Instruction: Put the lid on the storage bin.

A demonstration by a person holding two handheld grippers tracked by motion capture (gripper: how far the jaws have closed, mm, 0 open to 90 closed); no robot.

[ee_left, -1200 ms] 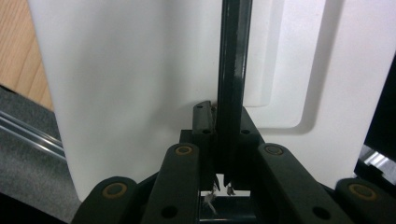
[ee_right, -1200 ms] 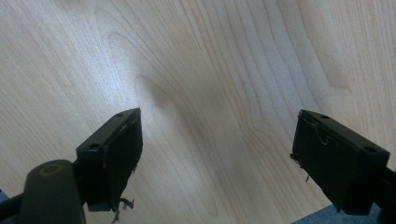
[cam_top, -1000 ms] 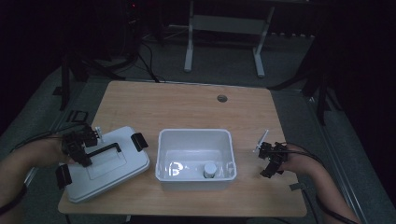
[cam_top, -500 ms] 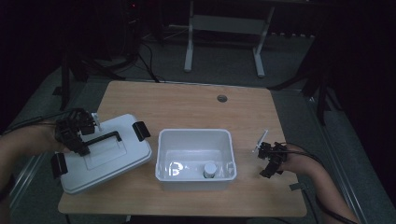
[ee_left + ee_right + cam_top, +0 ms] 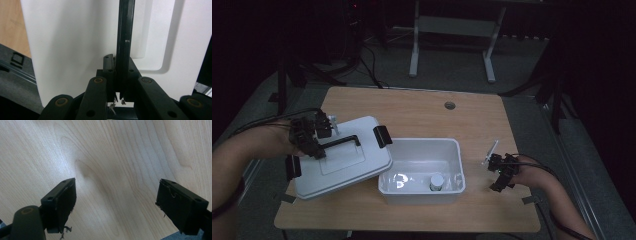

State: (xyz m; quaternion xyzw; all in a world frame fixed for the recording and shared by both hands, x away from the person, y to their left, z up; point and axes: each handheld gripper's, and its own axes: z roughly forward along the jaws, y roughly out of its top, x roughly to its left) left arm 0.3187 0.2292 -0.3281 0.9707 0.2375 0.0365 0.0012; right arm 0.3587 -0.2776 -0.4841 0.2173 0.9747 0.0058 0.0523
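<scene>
The lid (image 5: 344, 162) is hanging tilted over the tub's (image 5: 422, 187) left rim, blocking entry from that side; the small jar (image 5: 436, 182) is standing against its near wall; the far table (image 5: 422, 112) is lying bare; bare wood is spreading under the right gripper (image 5: 116, 197).

The white lid (image 5: 343, 161) hides the bin's (image 5: 422, 187) left rim (the small capped container (image 5: 436, 181) inside is too dim to identify).

Bin (image 5: 422, 150) at mid-desk (image 5: 427, 107), with a jar (image 5: 436, 181) inside near its front right corner. Lid (image 5: 343, 162) left of the bin, its right edge overlapping the bin's left rim. Right claw (image 5: 500, 172) right of the bin.
</scene>
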